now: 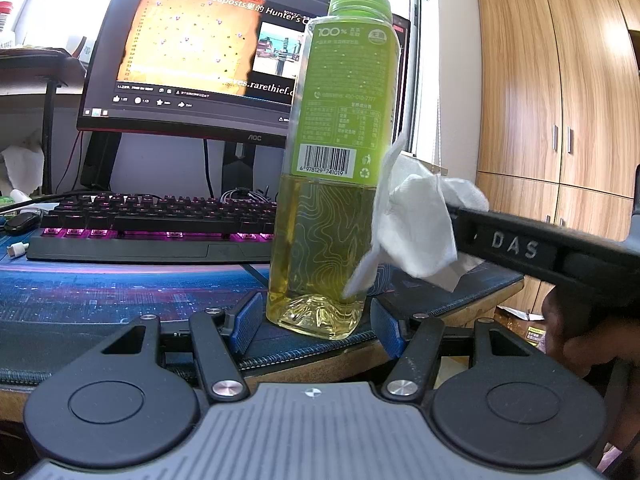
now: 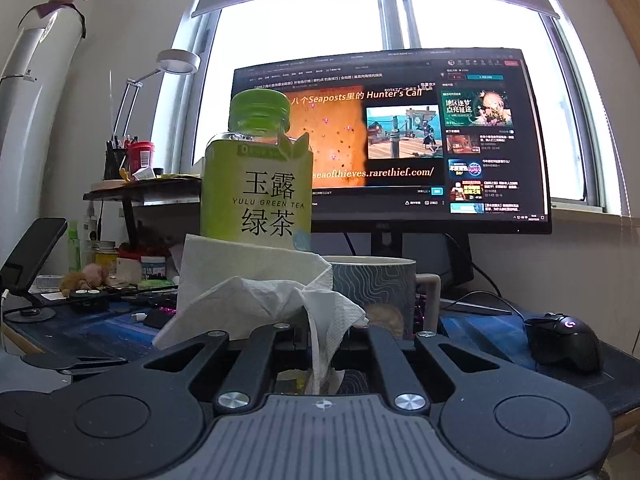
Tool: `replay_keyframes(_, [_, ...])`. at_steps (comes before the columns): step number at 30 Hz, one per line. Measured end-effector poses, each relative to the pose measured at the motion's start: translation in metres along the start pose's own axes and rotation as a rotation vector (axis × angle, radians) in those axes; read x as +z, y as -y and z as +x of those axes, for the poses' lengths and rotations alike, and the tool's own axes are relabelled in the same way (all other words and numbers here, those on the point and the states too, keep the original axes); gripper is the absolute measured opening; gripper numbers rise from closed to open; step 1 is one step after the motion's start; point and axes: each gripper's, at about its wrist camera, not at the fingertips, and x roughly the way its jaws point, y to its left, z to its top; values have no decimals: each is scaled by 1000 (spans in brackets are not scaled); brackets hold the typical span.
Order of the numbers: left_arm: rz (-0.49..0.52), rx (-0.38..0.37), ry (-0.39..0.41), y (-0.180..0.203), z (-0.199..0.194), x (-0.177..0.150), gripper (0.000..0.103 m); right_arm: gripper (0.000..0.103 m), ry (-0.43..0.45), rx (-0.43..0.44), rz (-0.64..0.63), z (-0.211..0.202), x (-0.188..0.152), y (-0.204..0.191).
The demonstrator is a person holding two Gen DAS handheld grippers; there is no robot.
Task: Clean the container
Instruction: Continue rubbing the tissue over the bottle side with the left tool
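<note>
- A cluttered desk by a bright window: a blue desk mat point(image 1: 80, 292), a monitor point(image 1: 192, 52) playing a video, a backlit keyboard point(image 1: 152, 220).
- The bottle point(image 1: 332, 168) of green tea stands upright on the mat near the desk's front edge, green cap on, about half full (the liquid line sits just under the label). In the left wrist view it fills the centre.
- A white paper towel point(image 1: 412, 224) lies against the bottle's side at about 3 o'clock of it, below the barcode.
- The right gripper point(image 2: 316, 340) has its jaws pinched tight on the towel, which bunches up between them and hides the bottle's lower half in its own view.
- The left gripper point(image 1: 316, 320) brackets the bottle's base with its blue pads point(image 1: 246, 324) on either side; they look just apart from the plastic rather than pressing, so the bottle seems unheld.
- Further out: a mug point(image 2: 376, 292) at 3 o'clock of the bottle in the right wrist view, a mouse point(image 2: 568, 340) beyond it.
- Judged step: wiping the bottle's wall, mid-task.
- Next move likely calls for steadying the base first, then sliding the towel along the side without tipping it.
</note>
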Motion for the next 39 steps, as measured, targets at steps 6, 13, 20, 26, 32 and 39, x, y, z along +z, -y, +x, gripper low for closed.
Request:
replay_keyframes(6, [-1,1,1,0,-1,0,64,8,37,17,-19,-9,9,-7])
replay_keyframes(13, [-2,1,1,0,-1,1,64,8,42,20,-23,-9,10,-9])
replay_keyframes(20, [-2,0,1,0,0,1,64,8,-9,-1,-3,1,-1,0])
replay_keyframes(26, [-3,0,2,-1,0,1,64,8,19,6,-17,-6,5,-5])
replay_keyframes(32, [-3,0,1,-3,0,1,64,8,47,21,-30,-11,11,-12])
replay_keyframes(39, [-2,0,2,-2,0,1,64,8,1,6,-3,-1,2,-1])
